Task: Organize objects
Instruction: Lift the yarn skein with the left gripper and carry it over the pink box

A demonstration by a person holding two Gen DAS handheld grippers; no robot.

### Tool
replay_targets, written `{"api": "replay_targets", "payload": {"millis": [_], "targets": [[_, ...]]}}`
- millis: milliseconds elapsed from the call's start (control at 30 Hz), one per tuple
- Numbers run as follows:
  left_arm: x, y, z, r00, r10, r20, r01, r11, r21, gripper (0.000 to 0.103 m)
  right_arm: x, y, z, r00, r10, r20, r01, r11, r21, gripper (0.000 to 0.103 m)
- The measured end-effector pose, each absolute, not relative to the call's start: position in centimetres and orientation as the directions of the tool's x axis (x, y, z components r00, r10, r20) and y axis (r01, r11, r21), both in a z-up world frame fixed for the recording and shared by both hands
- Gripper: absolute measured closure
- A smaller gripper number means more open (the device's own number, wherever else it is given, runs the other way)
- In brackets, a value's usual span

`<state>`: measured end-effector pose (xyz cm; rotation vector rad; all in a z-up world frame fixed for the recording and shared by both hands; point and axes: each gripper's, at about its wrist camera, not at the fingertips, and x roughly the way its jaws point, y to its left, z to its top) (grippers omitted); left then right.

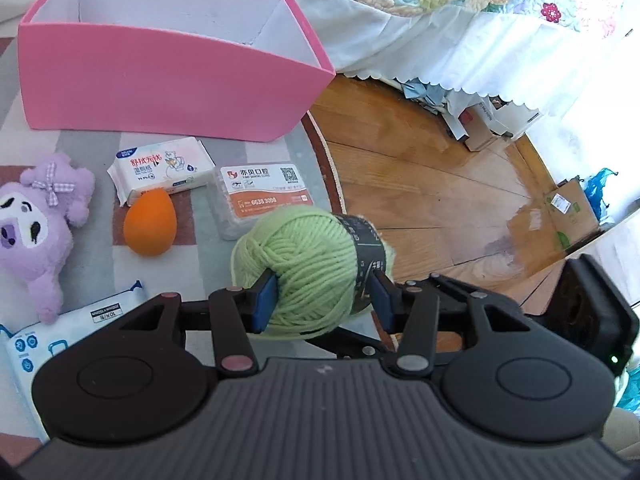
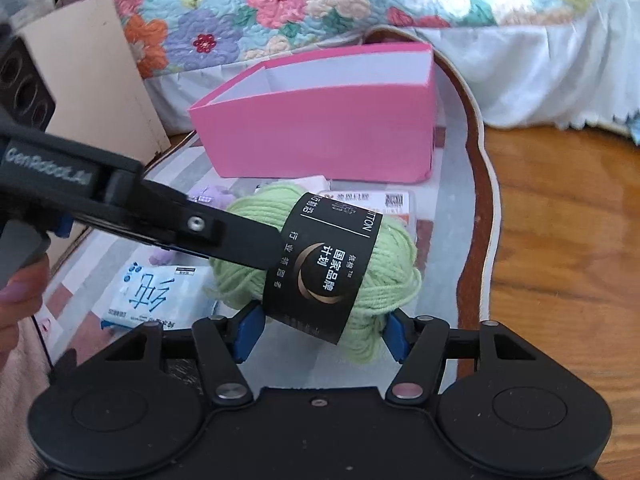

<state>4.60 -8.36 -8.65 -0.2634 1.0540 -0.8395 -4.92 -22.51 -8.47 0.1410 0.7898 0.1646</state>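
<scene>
Beside the bed (image 1: 460, 8), on a cloth-covered counter (image 1: 160, 264): purple plush toy (image 1: 36, 228), white tissue pack (image 1: 160, 170), orange egg-shaped sponge (image 1: 150, 222), clear plastic case with an orange label (image 1: 256, 200), blue-and-white wipes pack (image 1: 44, 344). All lie between the tools and the pink box (image 1: 168, 80), which stands open-topped at the far end; what shows of its white inside is bare.

Green yarn ball (image 1: 304, 264), black paper band round it, is up off the counter, over the case. Left tool (image 1: 322, 300) about a third open, blue pads pressed into the ball's sides. Right tool (image 2: 322, 334) about half open, pads at the ball's lower flanks; contact looks likely, not certain.
</scene>
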Motion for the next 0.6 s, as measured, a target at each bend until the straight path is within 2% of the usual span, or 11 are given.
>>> {"api": "replay_targets", "payload": {"millis": [467, 600], "targets": [[3.5, -7.3, -4.5, 0.310, -0.709, -0.633, 0.496, 0.689, -0.529, 0.056, -5.7, -20.4, -3.5, 0.755, 0.153, -0.638, -0.170, 0.985, 0.035, 0.035], [3.3, -7.3, -2.5, 0.321, -0.698, -0.640, 0.522, 0.694, -0.496, 0.052, -5.6, -20.1, -1.8, 0.765, 0.160, -0.624, -0.188, 0.982, 0.021, 0.034]]}}
